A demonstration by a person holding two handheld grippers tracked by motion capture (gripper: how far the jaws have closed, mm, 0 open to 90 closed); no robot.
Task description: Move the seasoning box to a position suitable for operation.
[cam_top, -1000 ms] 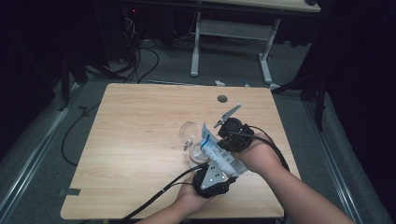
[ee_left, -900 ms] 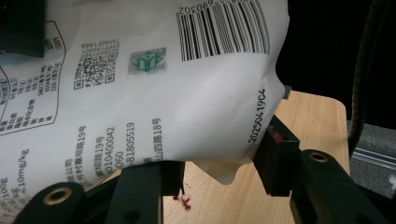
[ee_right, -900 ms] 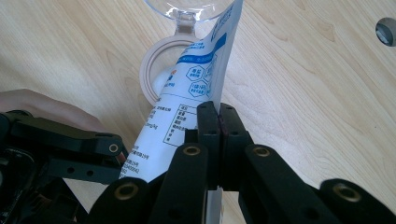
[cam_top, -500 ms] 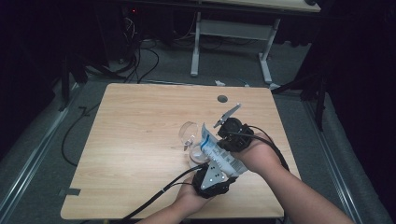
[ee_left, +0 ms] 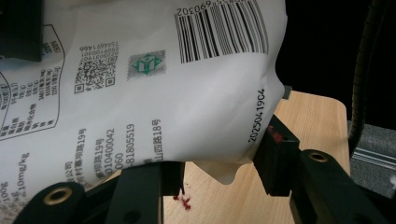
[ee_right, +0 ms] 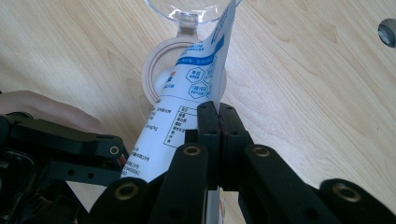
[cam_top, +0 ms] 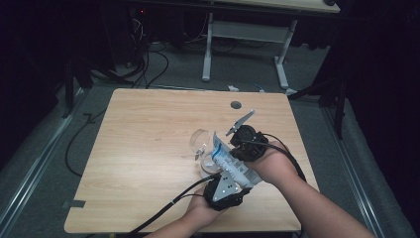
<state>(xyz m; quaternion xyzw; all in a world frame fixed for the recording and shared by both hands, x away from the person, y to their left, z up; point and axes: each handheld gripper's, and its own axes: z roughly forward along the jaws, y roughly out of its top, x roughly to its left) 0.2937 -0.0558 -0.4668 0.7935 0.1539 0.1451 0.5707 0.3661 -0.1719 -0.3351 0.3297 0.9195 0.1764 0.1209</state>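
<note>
On the wooden table (cam_top: 148, 148), near its right front part, both hands hold a white printed pouch (cam_top: 229, 161) between two grippers. The left gripper (cam_top: 224, 191) sits at the pouch's lower end, close to the table's front edge; in the left gripper view its two black jaws stand on either side of the pouch (ee_left: 154, 88), the right jaw pressed against the bag's edge beside a printed date code, the left one under the bulging bottom — it grips the pouch there. A barcode, QR codes and small print cover the white film.

The right gripper (cam_top: 241, 139) comes in from the right, its grey plate tilted upward. In the right gripper view its jaws are closed tight together on the edge of the pouch (ee_right: 191, 93), pinching the thin film between them. The pouch slants up and away from the left gripper (ee_right: 65, 154) toward a clear stemmed glass (ee_right: 187, 18), which lies tipped on the table with its round foot (ee_right: 161, 65) behind the pouch's blue-printed upper end — the pouch's tip reaches the bowl (cam_top: 200, 141) in the high view
</note>
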